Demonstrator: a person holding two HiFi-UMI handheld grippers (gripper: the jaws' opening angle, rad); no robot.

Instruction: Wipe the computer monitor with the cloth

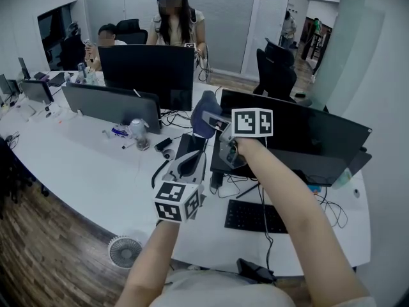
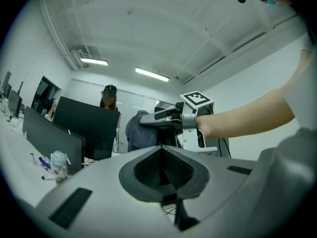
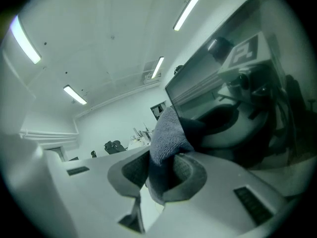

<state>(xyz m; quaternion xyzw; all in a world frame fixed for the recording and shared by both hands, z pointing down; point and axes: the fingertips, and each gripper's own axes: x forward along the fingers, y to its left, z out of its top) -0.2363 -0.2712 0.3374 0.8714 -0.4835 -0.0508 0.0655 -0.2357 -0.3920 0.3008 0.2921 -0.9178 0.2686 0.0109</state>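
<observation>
Your right gripper is clamped on the cloth, its two pads pressing into the fabric from both sides. The cloth is blue-grey terry, bunched into a soft wad. One end rises out of the jaws in a rounded peak and a darker fold hangs below them.

In the head view the cloth sticks out past the tip of your right gripper, up at the upper left corner of the computer monitor. The right gripper view shows the dark screen just beside the cloth, with the gripper mirrored in it; you cannot tell whether fabric touches glass.

Your left gripper has its jaws together with nothing between them. It sits lower and to the left, above the white desk, apart from the cloth.
</observation>
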